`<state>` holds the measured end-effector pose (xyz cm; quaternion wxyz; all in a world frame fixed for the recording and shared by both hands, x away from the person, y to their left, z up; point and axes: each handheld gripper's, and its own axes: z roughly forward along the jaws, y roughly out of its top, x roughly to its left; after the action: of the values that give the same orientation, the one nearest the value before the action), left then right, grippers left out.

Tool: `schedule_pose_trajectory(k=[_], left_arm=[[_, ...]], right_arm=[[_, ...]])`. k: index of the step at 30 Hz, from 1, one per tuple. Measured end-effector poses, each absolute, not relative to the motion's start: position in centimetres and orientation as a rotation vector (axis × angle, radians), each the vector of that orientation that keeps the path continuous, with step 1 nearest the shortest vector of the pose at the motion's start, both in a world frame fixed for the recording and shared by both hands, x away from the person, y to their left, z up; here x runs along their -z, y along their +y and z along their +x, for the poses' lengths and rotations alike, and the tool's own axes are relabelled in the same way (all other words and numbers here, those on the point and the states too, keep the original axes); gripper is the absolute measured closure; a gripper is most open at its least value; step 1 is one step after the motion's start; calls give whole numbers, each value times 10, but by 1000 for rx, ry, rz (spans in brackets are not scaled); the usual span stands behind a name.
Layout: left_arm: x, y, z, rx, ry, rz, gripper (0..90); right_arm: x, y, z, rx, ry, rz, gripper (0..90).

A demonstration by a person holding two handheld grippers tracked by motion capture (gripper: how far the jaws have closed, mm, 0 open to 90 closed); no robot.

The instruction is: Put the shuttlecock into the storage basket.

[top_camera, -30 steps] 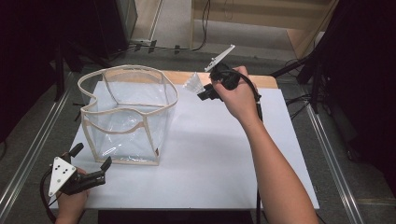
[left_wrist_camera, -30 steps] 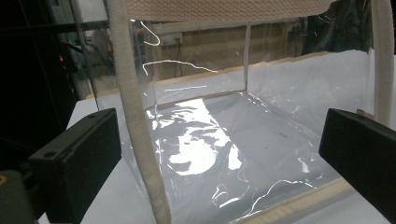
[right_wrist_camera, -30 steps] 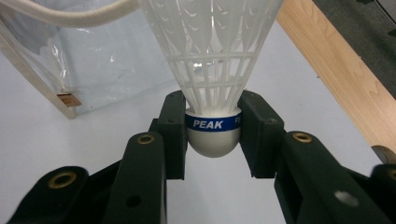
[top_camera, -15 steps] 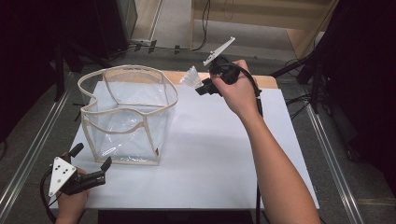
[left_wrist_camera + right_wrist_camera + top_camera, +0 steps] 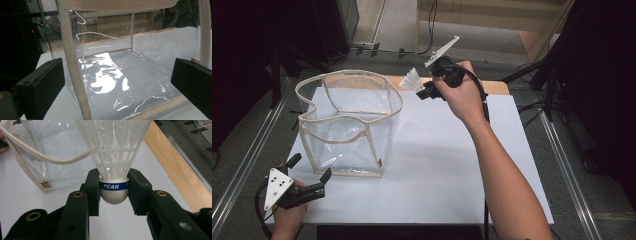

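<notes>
You're mid-carry: your right gripper [image 5: 421,89] pinches the shuttlecock [image 5: 113,150] by its cork, held in the air just past the bag [image 5: 347,122] rim at about 2 o'clock. Next, swing it over the opening toward 9 o'clock and let go. Left gripper [image 5: 307,176], fingers [image 5: 41,86] spread, sits at the bag's 7 o'clock corner on the surface [image 5: 452,165].

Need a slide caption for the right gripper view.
Right tongs clamp a white shuttlecock by its base, beside the clear bag.

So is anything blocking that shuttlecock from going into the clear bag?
Nothing visible does. The right gripper holds the shuttlecock in the air beside the clear bag, whose top stands open.
</notes>
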<state>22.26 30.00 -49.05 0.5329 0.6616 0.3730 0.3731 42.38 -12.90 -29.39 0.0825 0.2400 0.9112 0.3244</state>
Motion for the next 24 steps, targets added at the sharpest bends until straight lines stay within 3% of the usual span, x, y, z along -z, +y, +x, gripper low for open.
schedule_pose_trajectory(k=[24], left_arm=[[490, 300, 223, -887, 892, 1578, 0]], right_arm=[[291, -102, 423, -1011, 2736, 662, 620]])
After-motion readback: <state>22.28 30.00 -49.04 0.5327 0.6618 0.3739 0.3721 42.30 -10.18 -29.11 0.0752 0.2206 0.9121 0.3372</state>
